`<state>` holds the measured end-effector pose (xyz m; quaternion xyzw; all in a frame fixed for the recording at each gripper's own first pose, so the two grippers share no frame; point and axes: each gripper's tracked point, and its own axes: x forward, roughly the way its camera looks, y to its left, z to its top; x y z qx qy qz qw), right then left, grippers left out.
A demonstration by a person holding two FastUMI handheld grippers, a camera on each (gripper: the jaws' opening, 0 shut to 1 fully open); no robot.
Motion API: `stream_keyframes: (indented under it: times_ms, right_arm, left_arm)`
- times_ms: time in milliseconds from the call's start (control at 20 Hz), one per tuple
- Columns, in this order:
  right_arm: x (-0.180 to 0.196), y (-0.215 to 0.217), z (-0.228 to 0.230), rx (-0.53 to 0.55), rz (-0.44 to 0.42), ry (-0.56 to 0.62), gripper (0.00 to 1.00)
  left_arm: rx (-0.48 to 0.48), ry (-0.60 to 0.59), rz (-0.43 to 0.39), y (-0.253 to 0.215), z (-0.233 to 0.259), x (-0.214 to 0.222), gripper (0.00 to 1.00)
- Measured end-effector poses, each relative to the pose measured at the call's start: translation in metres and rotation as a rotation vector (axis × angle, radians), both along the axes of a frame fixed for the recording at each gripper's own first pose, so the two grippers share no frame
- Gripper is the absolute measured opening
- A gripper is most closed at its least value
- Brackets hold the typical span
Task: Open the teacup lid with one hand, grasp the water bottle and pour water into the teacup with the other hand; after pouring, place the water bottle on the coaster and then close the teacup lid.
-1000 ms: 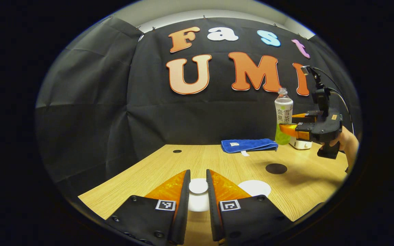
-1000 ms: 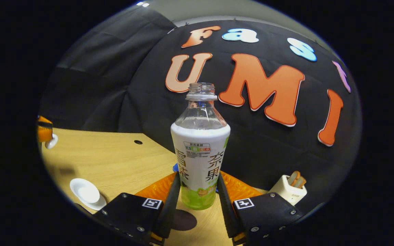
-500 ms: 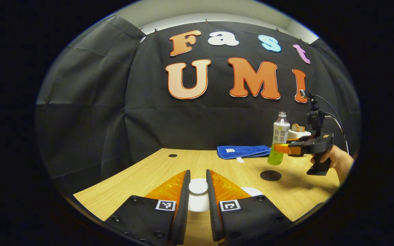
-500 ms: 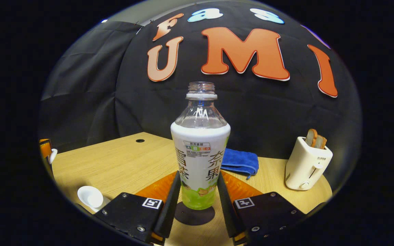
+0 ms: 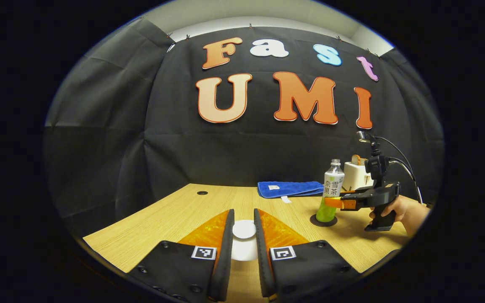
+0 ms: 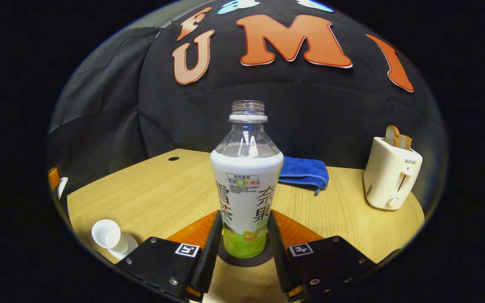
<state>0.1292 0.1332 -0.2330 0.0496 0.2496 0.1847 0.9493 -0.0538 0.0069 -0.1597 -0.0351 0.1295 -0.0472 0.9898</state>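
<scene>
Left gripper view: the left gripper (image 5: 243, 248) pinches the white teacup lid (image 5: 243, 229) by its round knob, both fingers pressed to it, above the wooden table (image 5: 175, 214). That lid looks like ceramic: stiff, smooth and breakable, so the knob is the sound place to hold, and it should go down gently. Right of the lid, farther off, the right gripper (image 5: 336, 202), held in a hand (image 5: 400, 209), clasps the water bottle (image 5: 330, 196), which stands on the dark coaster (image 5: 323, 220), in front of the blue towel (image 5: 289, 188).

Right gripper view: the fingers press both sides of the water bottle's lower body, over the label. The bottle is uncapped, upright, its base on the coaster. Thin plastic of this kind likely gives under a squeeze and is slippery; the labelled waist suits the grip. Left of the bottle stands the open teacup (image 6: 106, 236) on its saucer; to the right, a toaster (image 6: 391, 173).
</scene>
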Motion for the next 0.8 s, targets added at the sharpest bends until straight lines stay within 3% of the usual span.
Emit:
stream_keyframes:
  times_ms: [250,600,800]
  right_arm:
    - [-0.003,-0.001,-0.001,-0.023,0.01,-0.015,0.63]
    - [-0.015,-0.011,0.007,-0.042,0.009,-0.057,0.85]
    - [-0.026,-0.019,0.024,-0.03,0.007,-0.094,0.9]
  left_arm:
    - [-0.02,0.02,-0.028,-0.016,-0.007,0.004,0.33]
    - [-0.025,0.039,-0.101,-0.052,-0.02,0.009,0.33]
    - [-0.021,0.051,-0.132,-0.07,-0.03,0.012,0.31]
